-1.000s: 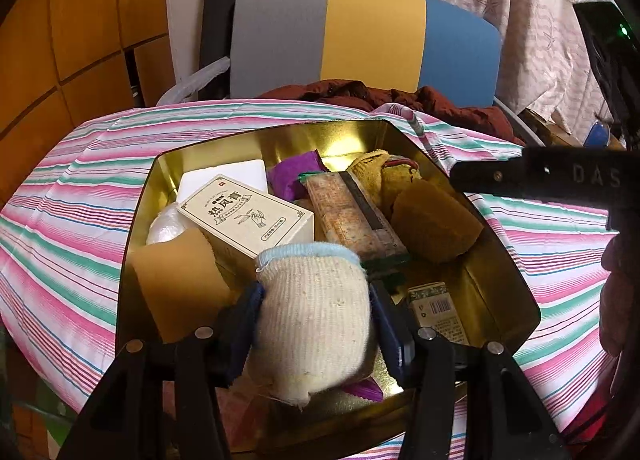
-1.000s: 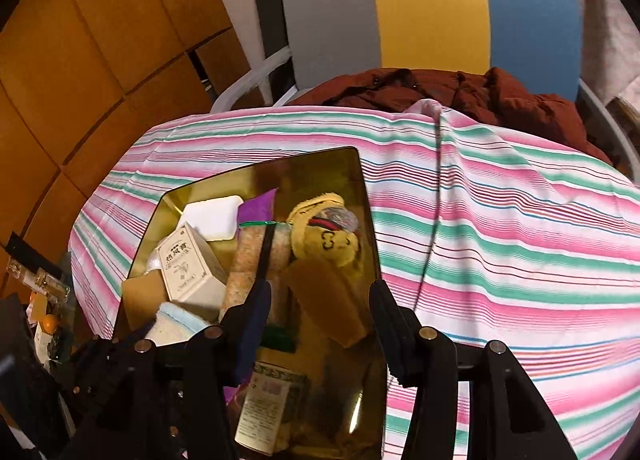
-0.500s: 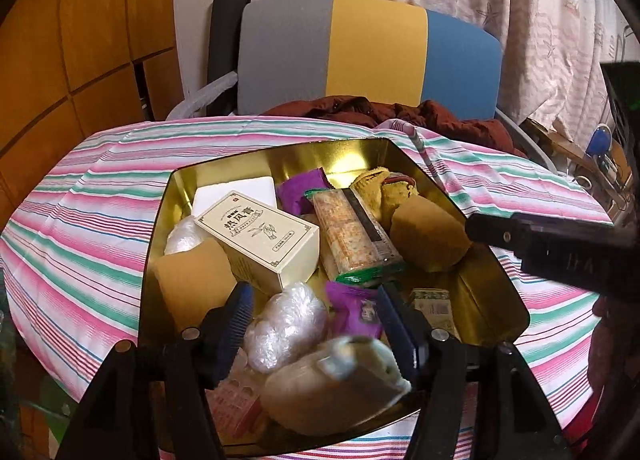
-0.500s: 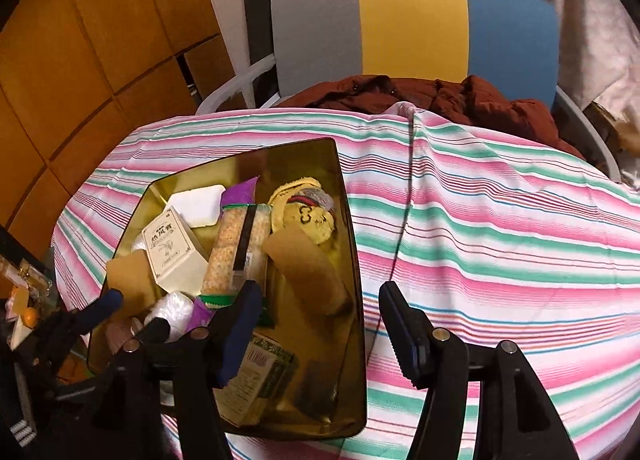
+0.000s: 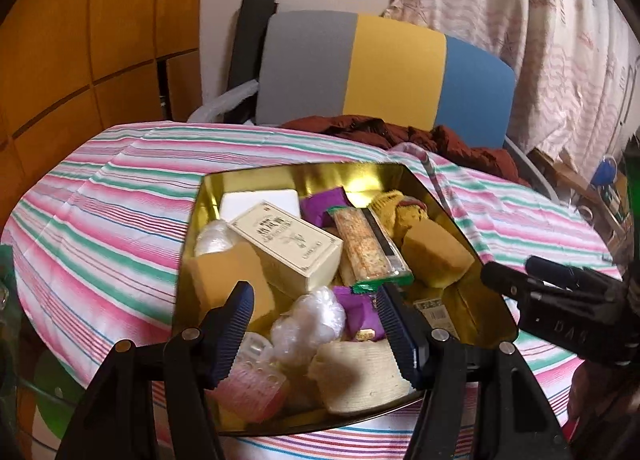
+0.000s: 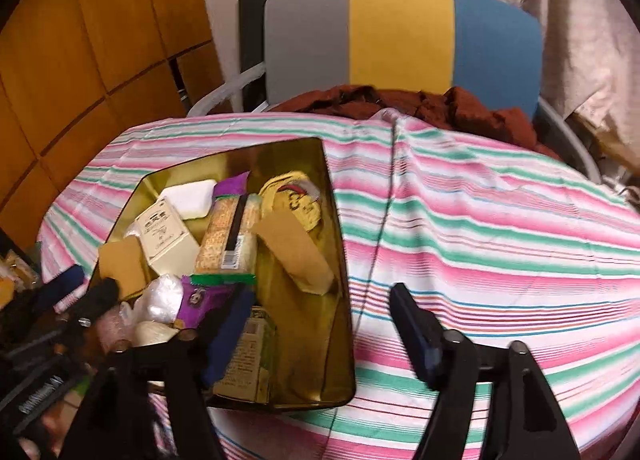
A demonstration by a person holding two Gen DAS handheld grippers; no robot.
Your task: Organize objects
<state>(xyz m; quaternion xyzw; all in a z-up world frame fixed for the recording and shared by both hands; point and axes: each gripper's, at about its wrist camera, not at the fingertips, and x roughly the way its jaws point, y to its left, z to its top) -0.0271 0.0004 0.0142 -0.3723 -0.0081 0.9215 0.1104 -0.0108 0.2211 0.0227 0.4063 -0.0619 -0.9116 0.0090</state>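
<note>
In the left wrist view, left gripper [image 5: 316, 324] with jaws wide open and empty above a cream sock [image 5: 360, 374] lying in the gold tin [image 5: 490, 324]; in the right wrist view, right gripper [image 6: 324, 334] likewise open, straddling the tin's right edge on the striped counter [image 6: 500, 227].

Tin tray [image 5: 472, 256] on tablecloth [image 5: 120, 219], carton [image 5: 288, 248] left of cracker packet [image 5: 370, 248], chair [image 5: 384, 71] behind

A gold tin [image 5: 472, 260] sits on the worktop, crowded with things. A cream sock roll [image 5: 360, 374] lies on its side at the 6 o'clock rim, a pink roller [image 5: 252, 388] at 7 o'clock, a cream carton [image 5: 288, 250] tilted mid-tin, and a cracker packet [image 5: 368, 250] at its 3 o'clock.
</note>
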